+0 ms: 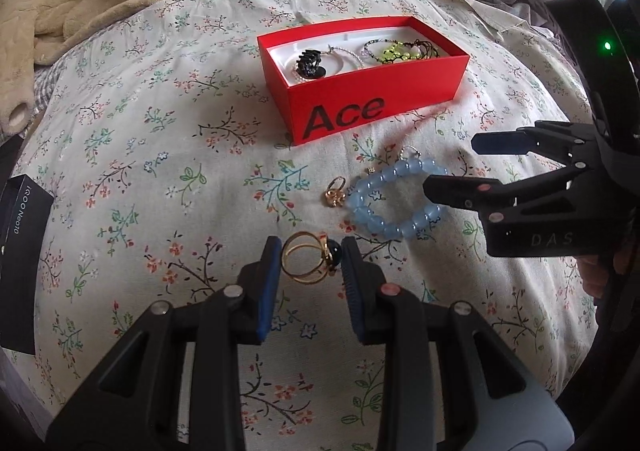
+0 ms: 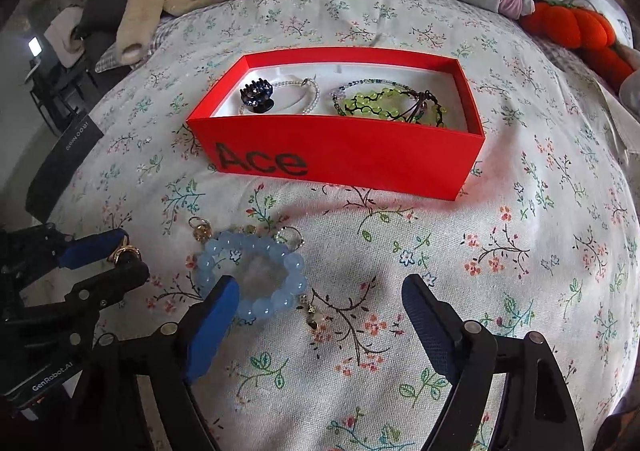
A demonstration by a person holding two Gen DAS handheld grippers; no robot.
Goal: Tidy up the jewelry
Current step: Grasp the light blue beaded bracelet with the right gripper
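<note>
My left gripper (image 1: 308, 261) clenches a gold ring (image 1: 310, 257) (half hidden from the right camera); my right gripper (image 2: 320, 303) hangs released over the blue bracelet (image 2: 252, 275).

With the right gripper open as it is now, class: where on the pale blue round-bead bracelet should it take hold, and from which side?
Grip the pale blue bead bracelet across its near strand of beads, coming down from above. It lies flat as an open loop on the floral bedsheet, so one finger of the right gripper can drop inside the loop.
</note>
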